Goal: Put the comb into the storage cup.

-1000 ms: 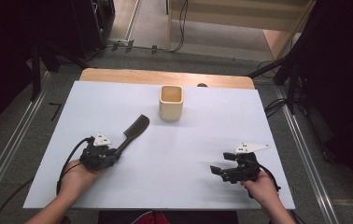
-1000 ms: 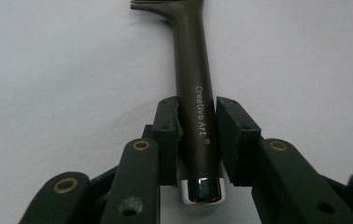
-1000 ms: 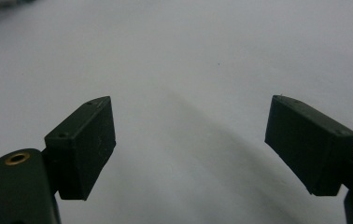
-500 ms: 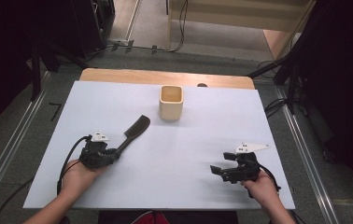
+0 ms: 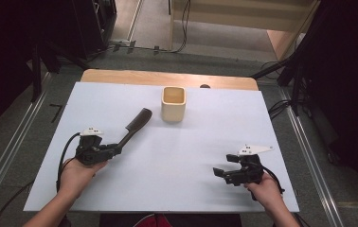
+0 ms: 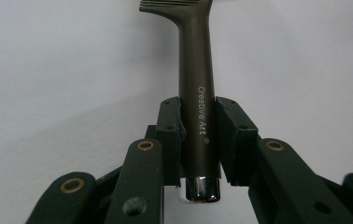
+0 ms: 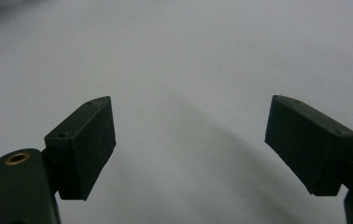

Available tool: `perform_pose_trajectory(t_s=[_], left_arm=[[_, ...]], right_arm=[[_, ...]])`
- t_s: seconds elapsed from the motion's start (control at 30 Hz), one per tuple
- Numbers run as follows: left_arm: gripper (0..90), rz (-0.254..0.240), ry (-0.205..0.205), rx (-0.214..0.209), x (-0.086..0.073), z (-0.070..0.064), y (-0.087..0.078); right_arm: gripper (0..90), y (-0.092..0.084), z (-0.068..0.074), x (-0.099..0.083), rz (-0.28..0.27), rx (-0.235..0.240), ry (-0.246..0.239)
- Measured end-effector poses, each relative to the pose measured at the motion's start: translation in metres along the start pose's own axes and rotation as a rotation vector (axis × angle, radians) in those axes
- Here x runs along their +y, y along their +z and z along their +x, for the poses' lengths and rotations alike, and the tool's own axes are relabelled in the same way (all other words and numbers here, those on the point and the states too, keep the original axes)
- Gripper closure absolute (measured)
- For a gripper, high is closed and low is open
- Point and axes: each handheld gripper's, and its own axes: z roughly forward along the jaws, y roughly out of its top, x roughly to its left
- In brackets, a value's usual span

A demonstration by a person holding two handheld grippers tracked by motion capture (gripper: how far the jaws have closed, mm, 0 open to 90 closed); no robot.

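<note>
The left gripper (image 5: 115,149) sits at the lower left of the high view, clenched on the handle of a dark comb (image 5: 134,126). In the left gripper view both pads (image 6: 170,135) press the sides of the handle near its shiny metal end cap, and the toothed head of the comb (image 6: 177,5) points away toward the top of the frame.

Compared with the picture a second ago, the comb's head lies at nearly the same slant toward the beige cup (image 5: 173,103), and the left hand (image 5: 75,172) has shifted only slightly. The grip has not changed. Judgement: the grasp is settled and the lift or carry has not begun in earnest; the comb appears low over the white table (image 5: 182,156), though contact cannot be told.

The right gripper (image 5: 224,174), lower right of the high view, is released: its jaws stand wide apart with nothing between them and bare table beneath. It has not moved.

Likely next step: carry the comb up and right to the cup.
</note>
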Motion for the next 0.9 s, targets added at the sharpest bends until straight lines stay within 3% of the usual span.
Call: perform_pose_trajectory(t_s=[0.17, 0.3, 0.33, 0.5, 0.6, 0.73, 0.9], left_arm=[[73.7, -0.043, -0.041, -0.047, 0.005, 0.001, -0.006], [73.7, -0.071, -0.067, -0.066, 0.008, 0.001, -0.007], [73.7, -0.081, -0.075, -0.073, 0.01, 0.001, -0.008], [73.7, -0.108, -0.107, -0.095, 0.013, 0.001, -0.007], [73.7, -0.127, -0.125, -0.102, 0.016, -0.001, -0.006], [73.7, -0.165, -0.162, -0.128, 0.021, -0.005, -0.002], [73.7, -0.191, -0.177, -0.132, 0.025, -0.011, 0.002]], right_arm=[[14.5, 0.002, 0.002, -0.001, 0.02, 0.019, 0.008], [14.5, 0.004, 0.004, 0.0, 0.026, 0.0, 0.002], [14.5, 0.004, 0.005, 0.002, 0.025, -0.016, 0.031], [14.5, 0.004, 0.008, 0.007, 0.007, -0.03, 0.068], [14.4, 0.005, 0.014, 0.016, -0.01, 0.0, 0.097], [14.5, 0.006, 0.021, 0.024, -0.029, 0.025, 0.079], [14.5, 0.008, 0.026, 0.029, -0.035, 0.039, 0.097]])
